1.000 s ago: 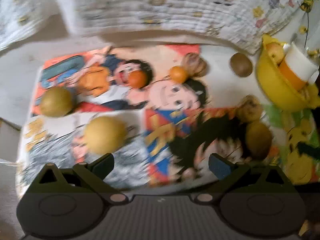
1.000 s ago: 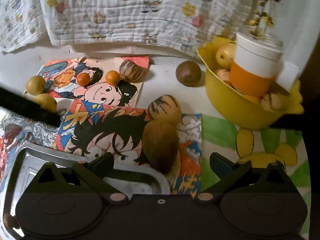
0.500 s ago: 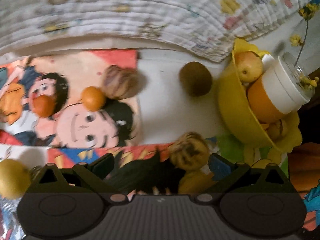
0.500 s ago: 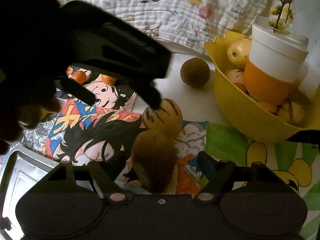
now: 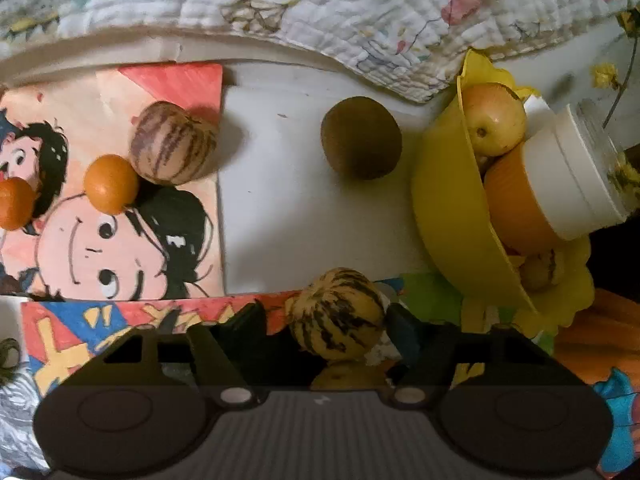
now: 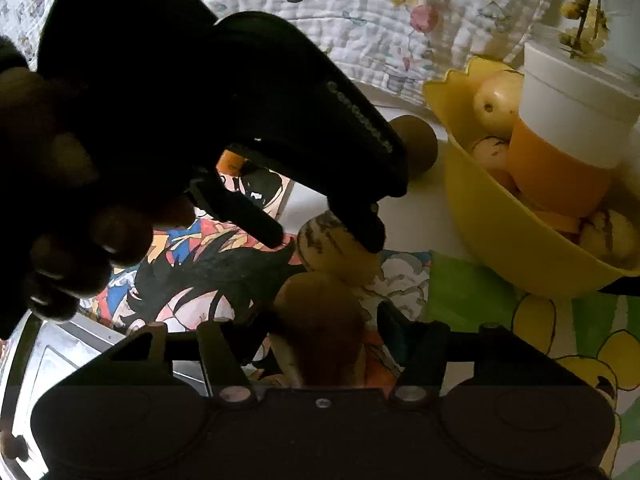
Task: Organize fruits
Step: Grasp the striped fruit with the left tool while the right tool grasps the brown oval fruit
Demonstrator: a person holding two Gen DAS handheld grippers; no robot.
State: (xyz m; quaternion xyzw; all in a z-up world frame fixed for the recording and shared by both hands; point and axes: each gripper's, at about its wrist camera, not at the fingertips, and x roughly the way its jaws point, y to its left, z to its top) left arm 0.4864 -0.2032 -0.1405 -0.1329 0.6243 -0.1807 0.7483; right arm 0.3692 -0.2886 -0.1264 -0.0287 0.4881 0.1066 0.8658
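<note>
A yellow striped melon (image 5: 338, 314) lies on the cartoon mat between the fingers of my left gripper (image 5: 324, 320). Its jaws are closing. The right pad is at the fruit's side and a small gap shows on the left. From the right wrist view, that left gripper (image 6: 326, 240) comes down over the same melon (image 6: 336, 252), held by a person's hand (image 6: 72, 240). My right gripper (image 6: 316, 336) straddles an oblong brown fruit (image 6: 320, 320). Its jaws are closing too, with narrow gaps on both sides.
At the right, a yellow bowl (image 5: 452, 216) holds an apple (image 5: 494, 120), an orange-and-white cup (image 5: 560, 184) and other fruit. A round brown fruit (image 5: 360, 138), another striped melon (image 5: 174, 144) and two small oranges (image 5: 111, 184) lie beyond. A metal tray (image 6: 60, 356) is at lower left.
My left gripper swept right and down onto the striped melon and its jaws narrowed. It and the hand came into the right wrist view. The right jaws narrowed around the brown fruit.
</note>
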